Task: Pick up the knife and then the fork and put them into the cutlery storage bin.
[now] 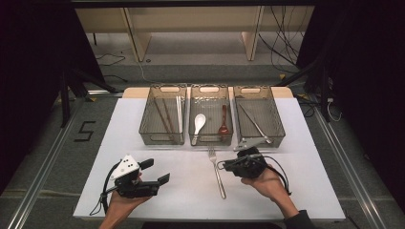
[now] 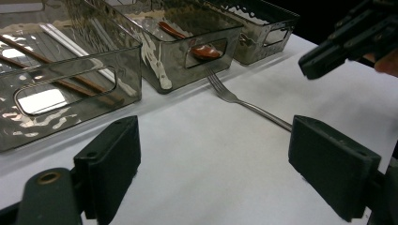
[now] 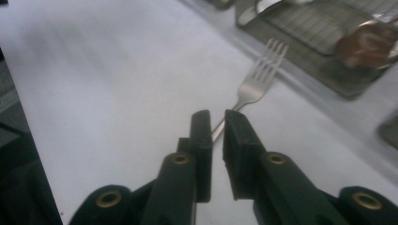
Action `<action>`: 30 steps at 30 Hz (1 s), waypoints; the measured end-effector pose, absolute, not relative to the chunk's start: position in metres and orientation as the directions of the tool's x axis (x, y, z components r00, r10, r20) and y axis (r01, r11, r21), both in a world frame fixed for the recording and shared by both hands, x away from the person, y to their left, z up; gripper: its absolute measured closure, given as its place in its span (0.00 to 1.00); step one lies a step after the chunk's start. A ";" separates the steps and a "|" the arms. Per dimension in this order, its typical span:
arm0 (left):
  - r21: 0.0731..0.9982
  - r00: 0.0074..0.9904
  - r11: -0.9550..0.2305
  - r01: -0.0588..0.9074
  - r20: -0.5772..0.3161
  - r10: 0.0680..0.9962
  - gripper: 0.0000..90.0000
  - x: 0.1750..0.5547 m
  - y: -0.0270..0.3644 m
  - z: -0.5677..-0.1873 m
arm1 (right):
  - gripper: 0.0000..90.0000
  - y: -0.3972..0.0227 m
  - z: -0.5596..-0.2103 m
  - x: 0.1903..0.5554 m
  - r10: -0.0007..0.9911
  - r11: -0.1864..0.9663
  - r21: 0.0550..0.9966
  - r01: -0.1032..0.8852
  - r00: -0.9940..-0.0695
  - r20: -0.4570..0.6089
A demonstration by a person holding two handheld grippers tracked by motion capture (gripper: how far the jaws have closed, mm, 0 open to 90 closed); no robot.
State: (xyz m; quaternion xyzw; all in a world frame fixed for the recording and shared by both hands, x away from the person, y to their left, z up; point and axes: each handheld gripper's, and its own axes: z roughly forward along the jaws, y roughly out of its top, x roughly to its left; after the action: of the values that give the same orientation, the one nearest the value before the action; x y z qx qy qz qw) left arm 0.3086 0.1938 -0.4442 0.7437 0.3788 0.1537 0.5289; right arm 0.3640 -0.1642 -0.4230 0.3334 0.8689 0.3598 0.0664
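1. Left gripper [image 1: 154, 172] low at the near left of the white table [image 1: 305, 191], jaws spread wide, nothing between them.
2. Right gripper [image 3: 217, 124] nearly closed over the handle of the fork [image 1: 217, 172]; actual contact impossible to tell.
3. Fork flat on the table, tines toward the middle bin [image 1: 210, 139].
4. Farther back, three bins side by side.
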 end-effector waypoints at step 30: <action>0.903 0.664 -0.151 0.403 -0.175 0.727 0.19 0.308 0.195 -0.444 | 1.00 -0.122 -0.471 0.350 0.530 0.727 0.491 0.480 -0.847 0.043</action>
State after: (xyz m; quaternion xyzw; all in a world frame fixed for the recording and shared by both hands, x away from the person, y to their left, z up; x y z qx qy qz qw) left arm 0.3082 0.1946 -0.4443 0.7432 0.3802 0.1531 0.5289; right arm 0.3505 -0.1224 -0.4707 0.2720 0.9280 0.2498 0.0502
